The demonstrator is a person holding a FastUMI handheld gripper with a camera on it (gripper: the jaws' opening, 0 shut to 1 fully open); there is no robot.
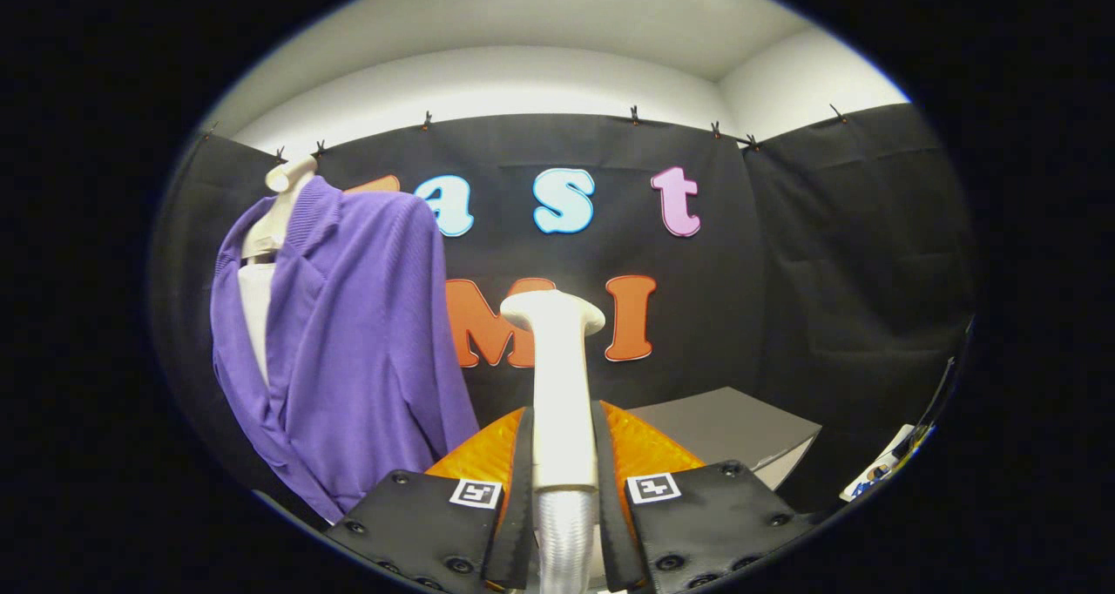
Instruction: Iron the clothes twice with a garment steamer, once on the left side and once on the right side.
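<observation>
The jaws were clenched on the steamer (562,376) handle, which stood upright, head topmost, ribbed hose below. The purple cardigan (348,350) hung left on a hanger (279,206).

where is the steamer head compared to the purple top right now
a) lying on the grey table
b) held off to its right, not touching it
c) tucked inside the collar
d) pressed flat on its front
b: the tongs are shut on the steamer, whose head stands upright to the right of the purple top on its hanger, with the dark booth wall showing between them.
</observation>
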